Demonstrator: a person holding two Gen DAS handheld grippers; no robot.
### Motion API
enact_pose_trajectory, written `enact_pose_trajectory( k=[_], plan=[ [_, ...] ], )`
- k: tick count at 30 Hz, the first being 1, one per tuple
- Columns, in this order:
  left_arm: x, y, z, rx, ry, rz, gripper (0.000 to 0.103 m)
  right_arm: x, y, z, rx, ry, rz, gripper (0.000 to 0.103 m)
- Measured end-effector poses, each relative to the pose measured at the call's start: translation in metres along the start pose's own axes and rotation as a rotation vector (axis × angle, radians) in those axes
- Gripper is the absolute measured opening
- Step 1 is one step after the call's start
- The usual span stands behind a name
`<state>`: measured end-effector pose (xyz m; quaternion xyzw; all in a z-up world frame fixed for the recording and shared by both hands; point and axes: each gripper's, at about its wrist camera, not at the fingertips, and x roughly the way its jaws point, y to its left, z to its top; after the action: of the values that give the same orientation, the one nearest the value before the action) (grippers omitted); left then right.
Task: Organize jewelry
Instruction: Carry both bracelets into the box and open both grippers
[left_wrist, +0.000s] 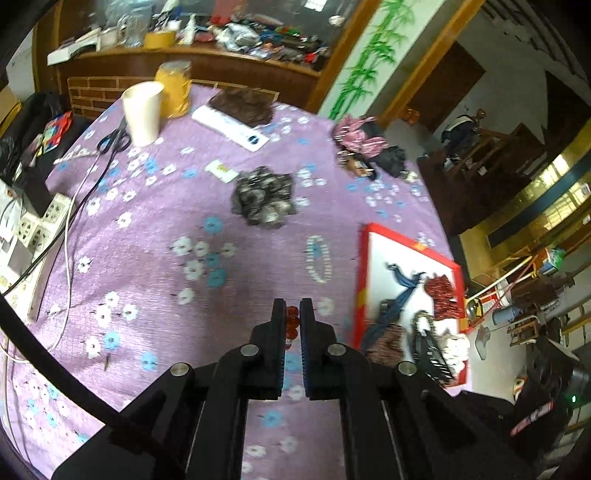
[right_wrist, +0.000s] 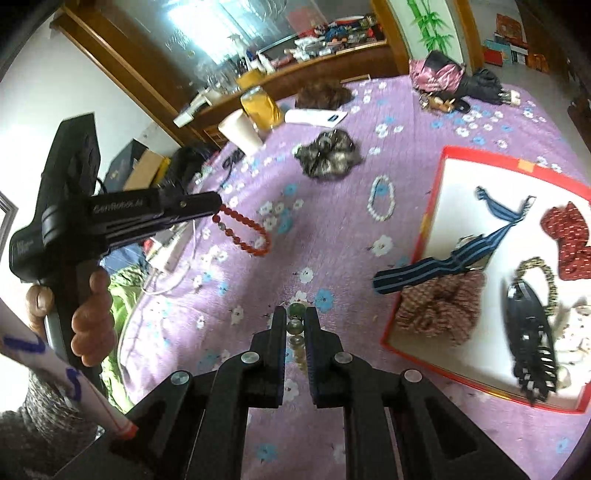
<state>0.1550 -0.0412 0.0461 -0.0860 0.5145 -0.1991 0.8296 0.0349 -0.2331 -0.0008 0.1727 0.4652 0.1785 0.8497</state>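
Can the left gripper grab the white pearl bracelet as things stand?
Probably not yet: the left gripper is shut on the red bead bracelet. The path to the white pearl bracelet on the purple cloth looks clear.

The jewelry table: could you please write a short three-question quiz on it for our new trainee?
1. True or false: the left gripper is shut on a red bead bracelet.
2. What does the right gripper hold? A) white bead bracelet B) green bead bracelet C) scissors
3. Name the beaded piece lying on the purple cloth beside the red-rimmed tray.

Key: 1 true; 2 B, the green bead bracelet; 3 the white bead bracelet.
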Motion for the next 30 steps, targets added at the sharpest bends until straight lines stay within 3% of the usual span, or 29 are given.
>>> enact_pose_trajectory(
  k=[8,14,19,30],
  plan=[
    [0.007,-0.063,0.001,0.088,0.016,-0.012,0.006,-0.056,-0.028,0.014,0.010,-0.072,-0.018,0.010],
    [0.034,-0.106,0.011,0.142,0.033,-0.021,0.006,-0.083,-0.064,0.035,0.027,-0.116,-0.098,0.010],
    [0.077,-0.132,0.023,0.152,0.088,-0.036,0.006,-0.087,-0.099,0.052,0.079,-0.122,-0.132,0.010],
    [0.163,-0.163,0.035,0.165,0.181,0.012,0.006,-0.062,-0.161,0.071,0.158,-0.081,-0.178,0.010]
  ],
)
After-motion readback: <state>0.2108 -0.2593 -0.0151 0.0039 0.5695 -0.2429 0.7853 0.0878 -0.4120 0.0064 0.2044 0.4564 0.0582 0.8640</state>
